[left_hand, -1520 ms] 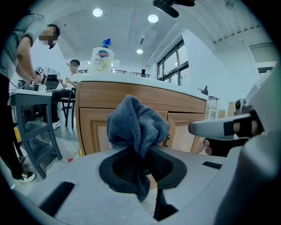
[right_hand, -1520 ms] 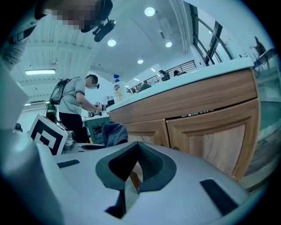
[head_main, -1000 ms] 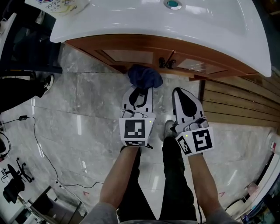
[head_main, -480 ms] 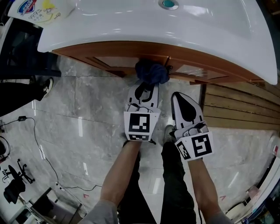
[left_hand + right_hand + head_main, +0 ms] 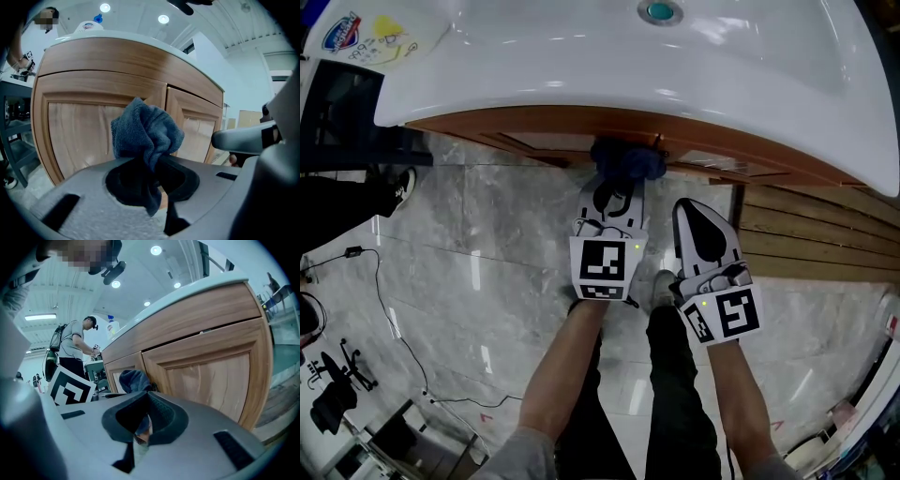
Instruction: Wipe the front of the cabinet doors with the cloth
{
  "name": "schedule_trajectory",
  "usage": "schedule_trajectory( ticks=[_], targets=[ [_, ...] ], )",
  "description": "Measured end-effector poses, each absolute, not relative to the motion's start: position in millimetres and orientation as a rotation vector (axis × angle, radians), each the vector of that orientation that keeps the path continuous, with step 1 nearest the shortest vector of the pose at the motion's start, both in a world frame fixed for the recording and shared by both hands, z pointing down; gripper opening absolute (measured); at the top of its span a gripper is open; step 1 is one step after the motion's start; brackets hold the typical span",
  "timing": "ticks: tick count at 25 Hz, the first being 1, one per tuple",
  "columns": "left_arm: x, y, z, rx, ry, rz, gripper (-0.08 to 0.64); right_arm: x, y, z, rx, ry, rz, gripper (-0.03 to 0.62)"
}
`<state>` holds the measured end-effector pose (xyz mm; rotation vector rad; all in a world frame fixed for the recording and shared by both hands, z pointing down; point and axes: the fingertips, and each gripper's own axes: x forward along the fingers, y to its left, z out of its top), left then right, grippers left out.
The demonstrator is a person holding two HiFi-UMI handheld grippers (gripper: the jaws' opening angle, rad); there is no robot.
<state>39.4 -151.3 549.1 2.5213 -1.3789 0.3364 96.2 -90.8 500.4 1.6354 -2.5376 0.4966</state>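
Note:
A dark blue cloth (image 5: 625, 158) is bunched against the wooden cabinet front (image 5: 534, 142), right where the two doors meet under the white sink top. My left gripper (image 5: 616, 180) is shut on the cloth (image 5: 146, 133), which bulges out past the jaw tips toward the left door (image 5: 79, 136) and right door (image 5: 197, 129). My right gripper (image 5: 691, 204) hangs beside it to the right, a little back from the cabinet, jaws together and empty. In the right gripper view, the right door (image 5: 211, 376) fills the picture, with the cloth (image 5: 133, 379) at its left.
The white sink top (image 5: 581, 66) overhangs the doors, with a drain (image 5: 660, 11) at the top. Slatted wood panelling (image 5: 816, 234) lies to the right. A cable (image 5: 384, 309) trails over the marble floor on the left. A person (image 5: 75, 350) stands farther off.
My left gripper has carried the cloth forward and to the right, from the floor side up against the seam between the doors. The right gripper has barely moved.

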Motion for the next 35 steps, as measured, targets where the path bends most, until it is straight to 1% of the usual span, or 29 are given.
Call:
schedule_trajectory(
  ticks=[5,10,22,28,35],
  targets=[
    [34.3,-153.0,549.0,2.517,-1.386,0.351,0.061,93.1,-92.6,497.3,1.637,-2.537,0.484,0.011],
    [3.1,-168.3,547.8,2.461,-1.443,0.315,0.061,83.5,-90.1,495.8,1.647,-2.538,0.475,0.011],
    [-20.9,-175.1,547.8,2.509,-1.403,0.328,0.061,51.4,-89.2,498.8,1.670,-2.510,0.476,0.011],
    [-55.6,-184.1,552.9,2.483,-1.419,0.329,0.061,31.0,-96.6,498.8,1.691,-2.498,0.473,0.011],
    [-102.9,-195.4,558.0,2.438,-1.454,0.314,0.061,-10.5,-101.3,499.7,1.667,-2.507,0.465,0.011]
  ],
)
